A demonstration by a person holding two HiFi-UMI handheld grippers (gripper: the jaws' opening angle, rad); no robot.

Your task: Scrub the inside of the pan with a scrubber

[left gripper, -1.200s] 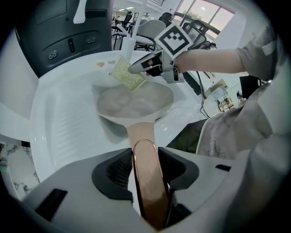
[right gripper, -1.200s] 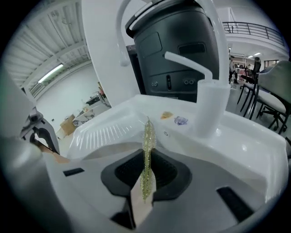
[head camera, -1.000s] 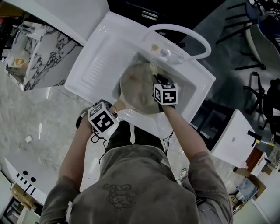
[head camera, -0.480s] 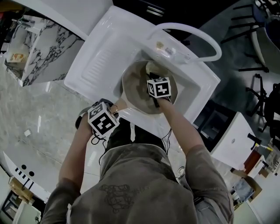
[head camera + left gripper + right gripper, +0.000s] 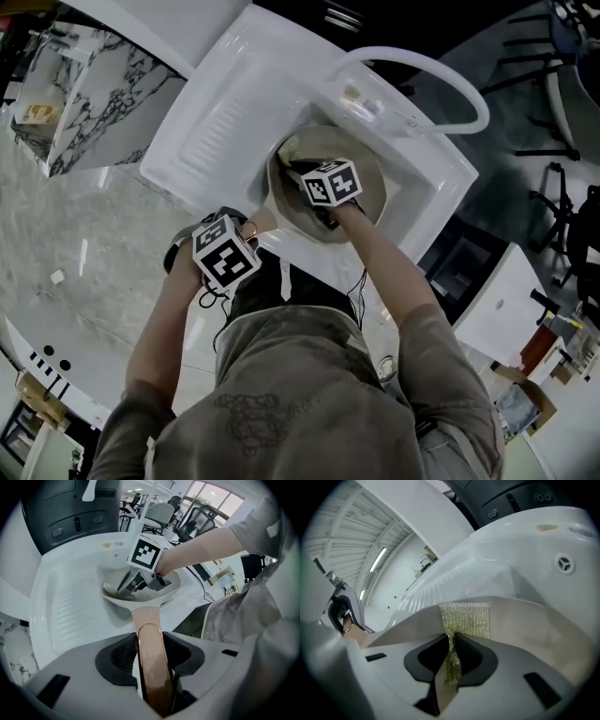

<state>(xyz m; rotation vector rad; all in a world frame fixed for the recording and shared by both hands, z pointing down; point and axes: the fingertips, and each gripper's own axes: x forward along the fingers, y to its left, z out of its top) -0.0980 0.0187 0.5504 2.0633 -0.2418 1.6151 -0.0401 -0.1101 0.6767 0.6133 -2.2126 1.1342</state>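
A beige pan (image 5: 366,183) lies in the white sink (image 5: 427,192). Its copper-coloured handle (image 5: 151,665) runs back between the jaws of my left gripper (image 5: 149,660), which is shut on it; the marker cube of that gripper shows at the sink's near edge (image 5: 225,253). My right gripper (image 5: 452,656) is shut on a yellow-green mesh scrubber (image 5: 468,618) and presses it against the pan's inner wall (image 5: 534,625) at the left side. In the left gripper view the right gripper (image 5: 123,587) reaches down into the pan (image 5: 171,581).
A ribbed drainboard (image 5: 220,117) lies left of the basin. A white curved faucet (image 5: 422,66) arches over the far side, with a drain fitting (image 5: 565,564) in the basin wall. A marble-patterned counter (image 5: 70,103) stands far left. Chairs (image 5: 161,515) stand beyond the sink.
My right gripper has swept the scrubber across the pan from its right side to its left side. The left gripper has kept its hold on the handle in the same place.
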